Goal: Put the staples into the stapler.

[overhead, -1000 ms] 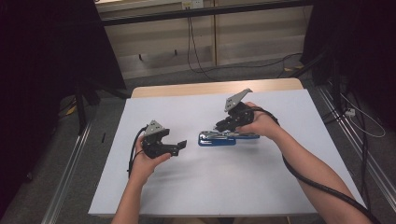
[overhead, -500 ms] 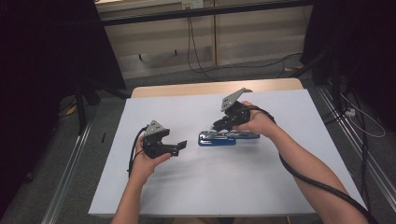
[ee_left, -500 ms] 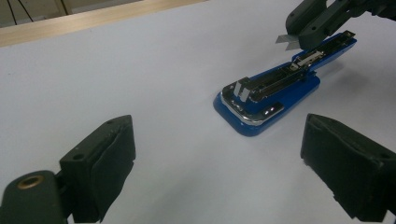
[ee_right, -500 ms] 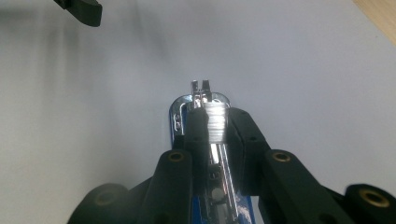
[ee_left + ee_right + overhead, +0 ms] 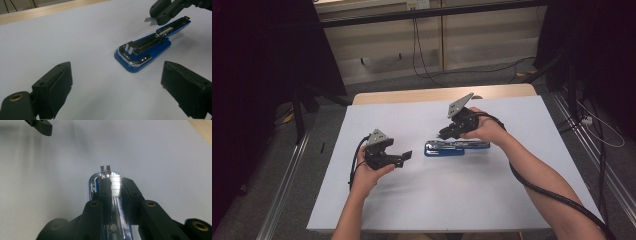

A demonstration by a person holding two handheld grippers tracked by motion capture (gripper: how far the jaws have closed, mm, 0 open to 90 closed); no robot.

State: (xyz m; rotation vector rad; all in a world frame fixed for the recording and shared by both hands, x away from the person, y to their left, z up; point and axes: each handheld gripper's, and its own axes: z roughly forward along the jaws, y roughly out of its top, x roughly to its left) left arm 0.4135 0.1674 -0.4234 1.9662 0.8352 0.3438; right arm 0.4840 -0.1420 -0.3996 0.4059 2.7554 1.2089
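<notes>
Little had shifted since the earlier frames: the right gripper (image 5: 446,133) had lifted only slightly and stayed over the blue stapler (image 5: 456,146), while the left gripper (image 5: 404,157) held its place at centre-left of the high view.

The stapler lay flat on the white table sheet (image 5: 437,200) near the middle of that view, its rounded front end toward the left and its metal staple channel exposed along the top. In the left gripper view the stapler (image 5: 147,47) sat in the upper right of the frame, with the right gripper (image 5: 152,21) above its far end, a thin strip of silvery metal pinched between its closed jaws.

In the right gripper view the jaws stood pressed together around that bright strip (image 5: 115,185) at mid-frame, with the stapler (image 5: 93,186) running beneath them.

The left gripper's jaws stood wide apart and empty, near the stapler but not touching it.
</notes>
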